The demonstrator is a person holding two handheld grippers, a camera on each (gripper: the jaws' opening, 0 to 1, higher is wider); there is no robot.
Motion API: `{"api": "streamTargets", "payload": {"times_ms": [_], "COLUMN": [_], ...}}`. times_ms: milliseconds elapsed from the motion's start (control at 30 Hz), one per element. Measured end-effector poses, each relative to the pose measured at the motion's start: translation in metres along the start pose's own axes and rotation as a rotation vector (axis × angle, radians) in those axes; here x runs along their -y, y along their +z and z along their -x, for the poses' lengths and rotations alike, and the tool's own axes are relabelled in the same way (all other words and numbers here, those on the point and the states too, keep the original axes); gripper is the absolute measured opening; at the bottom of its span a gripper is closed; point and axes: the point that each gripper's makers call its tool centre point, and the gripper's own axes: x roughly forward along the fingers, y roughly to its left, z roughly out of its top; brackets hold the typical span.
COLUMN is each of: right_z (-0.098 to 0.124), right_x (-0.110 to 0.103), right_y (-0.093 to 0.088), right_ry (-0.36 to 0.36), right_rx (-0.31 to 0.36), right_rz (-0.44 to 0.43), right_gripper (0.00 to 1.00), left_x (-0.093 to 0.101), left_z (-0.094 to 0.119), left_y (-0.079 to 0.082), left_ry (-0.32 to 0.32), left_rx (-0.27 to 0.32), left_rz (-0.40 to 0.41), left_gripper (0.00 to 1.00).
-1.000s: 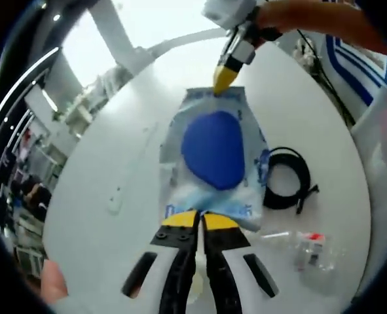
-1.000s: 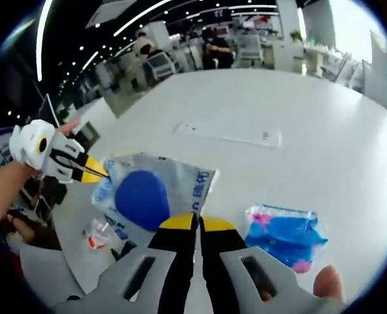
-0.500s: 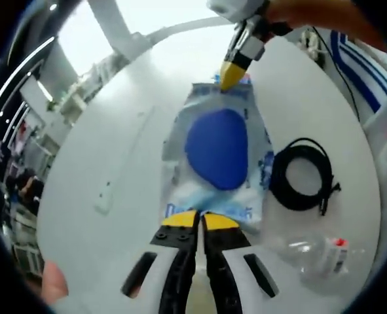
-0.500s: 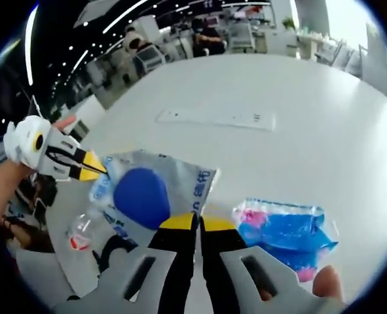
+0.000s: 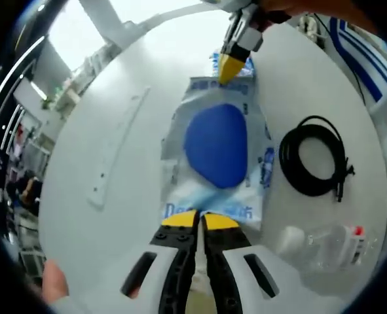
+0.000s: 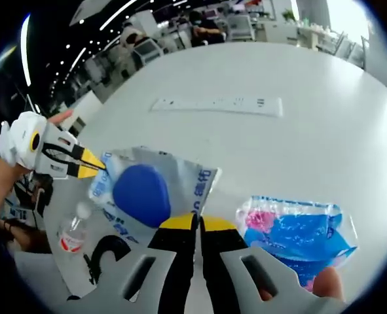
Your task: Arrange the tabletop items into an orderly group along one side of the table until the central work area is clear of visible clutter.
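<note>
Both my grippers clamped on clear pouch with blue pad (image 5: 216,154) — left gripper (image 5: 200,220) pinching printed near edge, right gripper (image 5: 230,67) pinching far edge. Pouch stretched over white table (image 5: 128,78), long axis running gripper to gripper. Risk: thin film slips or tears if I pull hands unevenly; sagging pouch could snag black cable coil (image 5: 313,165) or knock plastic bottle (image 5: 331,241) beside it.
</note>
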Motion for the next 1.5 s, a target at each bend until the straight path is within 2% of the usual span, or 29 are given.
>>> {"api": "streamTargets", "payload": {"times_ms": [300, 600, 1167, 1367, 1500], "right_z": [-0.003, -0.005, -0.006, -0.007, -0.007], "right_x": [0.004, 0.006, 0.006, 0.005, 0.003], "right_y": [-0.004, -0.006, -0.006, -0.006, -0.006], "right_ry": [0.002, -0.001, -0.010, -0.013, -0.012], "right_rx": [-0.011, -0.018, -0.018, -0.021, -0.024], "right_rz": [-0.019, -0.026, -0.017, -0.015, -0.016], "right_gripper": [0.04, 0.04, 0.05, 0.05, 0.06], "left_x": [-0.002, -0.006, -0.011, -0.011, -0.013], "left_z": [-0.007, -0.007, 0.001, 0.006, 0.010], "left_y": [-0.004, -0.004, -0.014, -0.016, -0.011], "left_ry": [0.011, 0.018, 0.045, 0.044, 0.050], "left_rx": [-0.021, -0.018, -0.047, -0.045, -0.022], "left_rz": [-0.003, 0.008, 0.021, 0.020, 0.033], "left_gripper": [0.01, 0.04, 0.20, 0.22, 0.23]}}
